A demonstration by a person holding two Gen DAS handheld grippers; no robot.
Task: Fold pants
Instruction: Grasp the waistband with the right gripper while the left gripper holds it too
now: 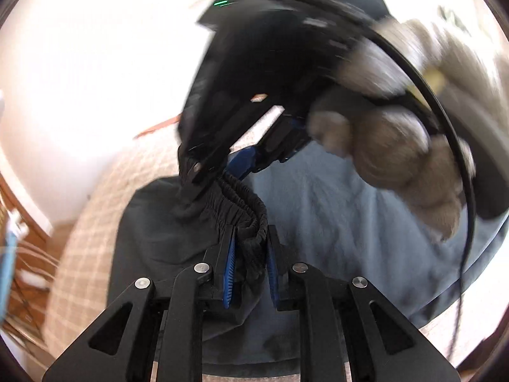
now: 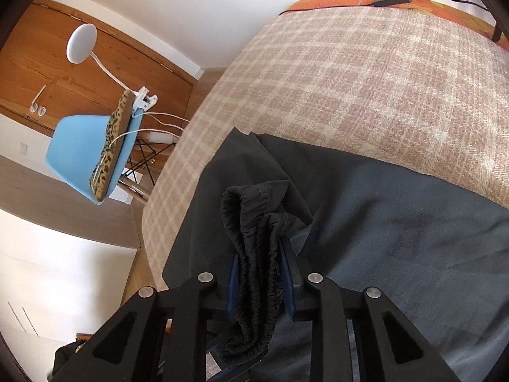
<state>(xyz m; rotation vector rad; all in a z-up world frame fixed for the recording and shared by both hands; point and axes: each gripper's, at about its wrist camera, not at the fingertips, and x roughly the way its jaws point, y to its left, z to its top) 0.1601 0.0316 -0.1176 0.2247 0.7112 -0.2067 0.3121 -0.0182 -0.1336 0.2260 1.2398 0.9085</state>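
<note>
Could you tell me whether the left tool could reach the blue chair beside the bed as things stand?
Probably not: the left tool is shut on the pants waistband, and the blue chair stands off the bed, apart from both tools.

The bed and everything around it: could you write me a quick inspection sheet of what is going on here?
Surface: bed with checked blanket; a grey-blue cloth lies on it.
Job's things: black pants, elastic waistband bunched and lifted.
Clutter: nothing seen on the blanket.
Grippers: left gripper and right gripper each shut on the waistband; gloved hand holds the right one.
Cables: black cable at the far bed edge; white leads by the chair.
Surroundings: blue chair, white clip lamp, wooden door.
</note>
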